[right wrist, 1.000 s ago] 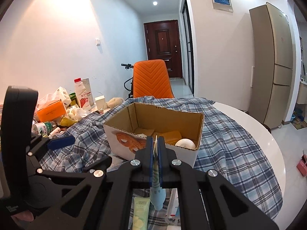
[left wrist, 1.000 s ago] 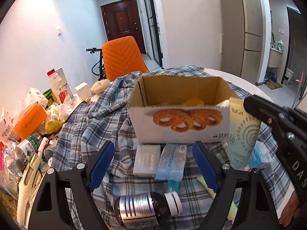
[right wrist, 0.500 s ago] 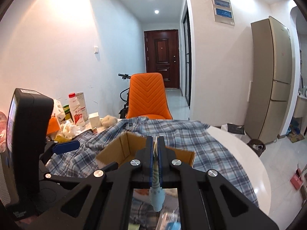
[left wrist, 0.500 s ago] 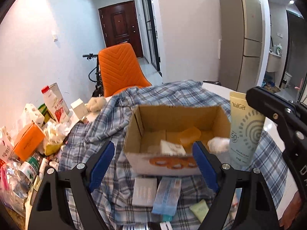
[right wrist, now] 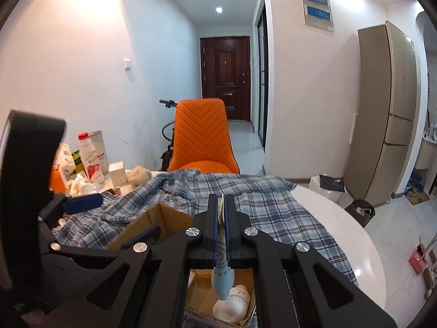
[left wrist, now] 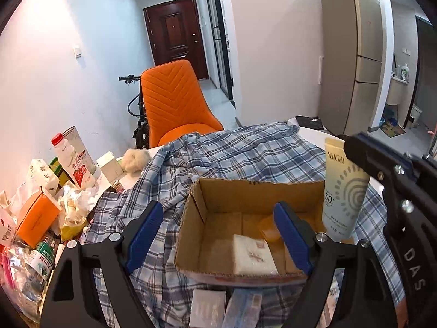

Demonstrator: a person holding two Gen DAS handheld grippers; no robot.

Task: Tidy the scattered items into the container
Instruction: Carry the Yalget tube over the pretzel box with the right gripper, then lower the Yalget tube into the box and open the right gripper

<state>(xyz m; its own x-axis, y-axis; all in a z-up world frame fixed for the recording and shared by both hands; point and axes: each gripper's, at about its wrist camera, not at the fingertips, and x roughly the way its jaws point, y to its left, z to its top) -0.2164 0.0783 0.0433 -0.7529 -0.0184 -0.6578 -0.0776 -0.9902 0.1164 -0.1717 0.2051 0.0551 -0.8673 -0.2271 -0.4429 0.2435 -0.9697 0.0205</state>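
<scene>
Right gripper [right wrist: 221, 205] pinches sunscreen tube [left wrist: 341, 191] (label legible only from left wrist); left gripper [left wrist: 218, 232] gapes empty.

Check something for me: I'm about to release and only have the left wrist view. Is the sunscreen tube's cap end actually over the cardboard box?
Observer: Yes. In the right wrist view the sunscreen tube hangs cap down from the shut right claw, over the inside of the cardboard box.
Operator: Anything beneath it?
Observer: A white bottle lies on the box floor directly below the cap.
Operator: Is my left claw near the tube?
Observer: No. Its blue pad shows well off to the left of the box, apart from the tube.
</scene>
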